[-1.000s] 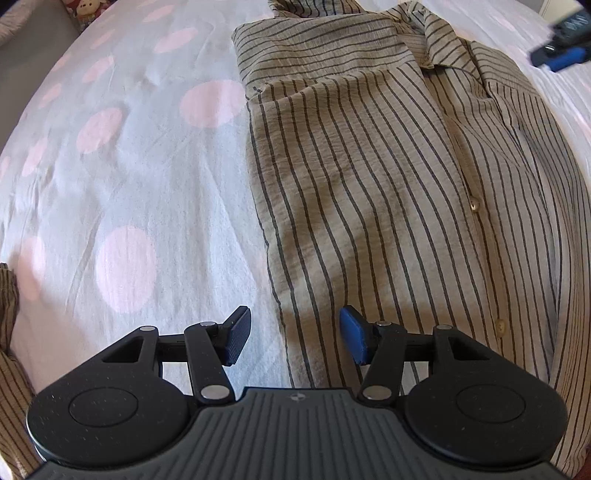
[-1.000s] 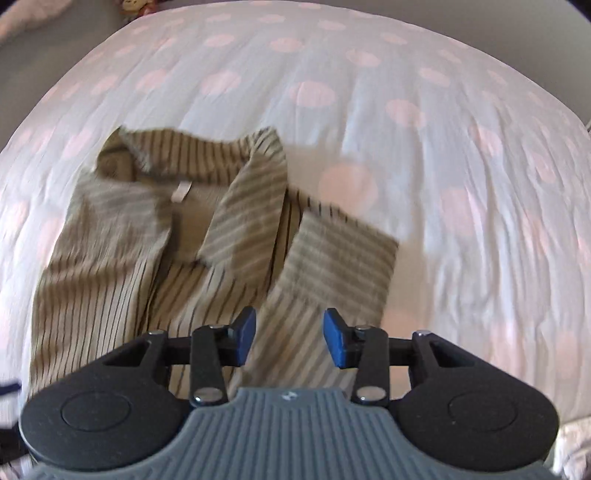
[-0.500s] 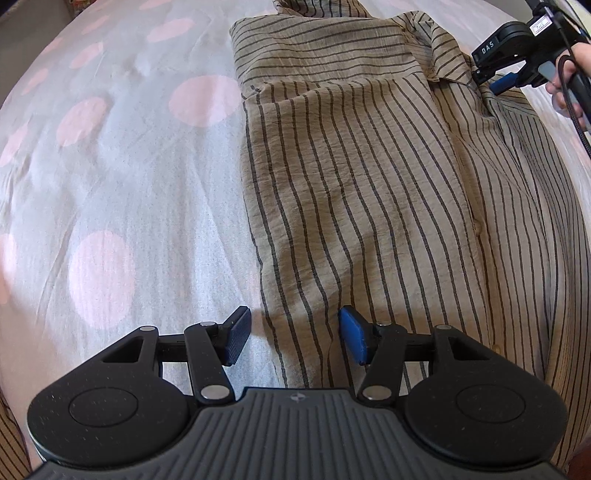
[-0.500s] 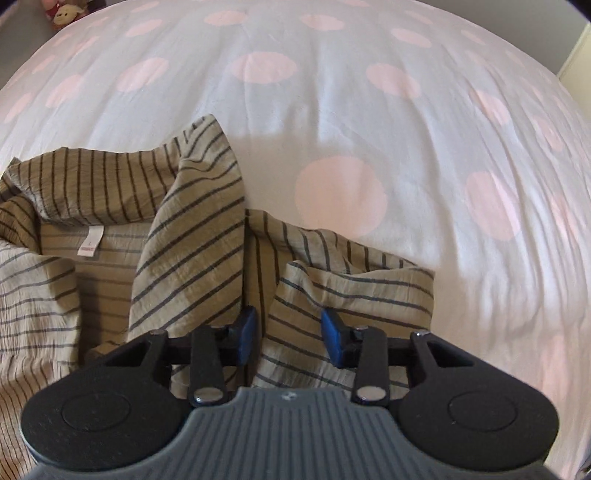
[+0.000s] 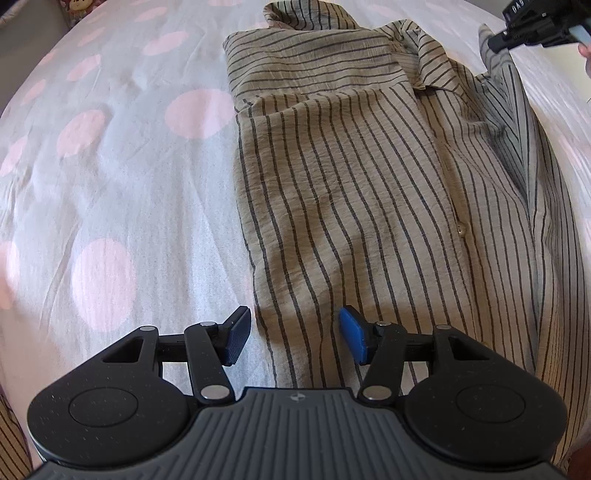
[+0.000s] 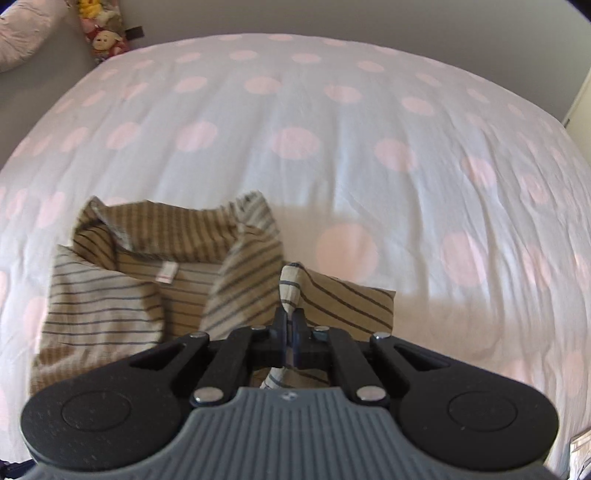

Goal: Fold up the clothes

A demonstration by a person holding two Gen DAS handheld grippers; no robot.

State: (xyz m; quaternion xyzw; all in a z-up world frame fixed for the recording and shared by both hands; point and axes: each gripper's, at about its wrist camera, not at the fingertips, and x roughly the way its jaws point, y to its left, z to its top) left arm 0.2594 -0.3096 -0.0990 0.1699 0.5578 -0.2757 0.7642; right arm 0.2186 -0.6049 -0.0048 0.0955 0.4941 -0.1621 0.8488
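Pinching a raised fold of the shirt (image 6: 236, 295), the right gripper (image 6: 290, 325) has its jaws pressed together on the cloth, a peak of striped fabric standing up just beyond the tips; in the left wrist view the same gripper shows at the top right edge, at the shirt's far right side, with cloth drawn up toward it; the left gripper (image 5: 293, 338) hangs with jaws wide apart and nothing clamped, its left pad over bare sheet (image 5: 110, 177), its right pad over the shirt, the shirt's left edge running between them; the shirt lies front up on the sheet, collar at the far end, a white label (image 6: 167, 273) showing inside the neck, buttons down the placket; the sheet is white with pink dots; soft toys (image 6: 103, 31) sit beyond its far left corner
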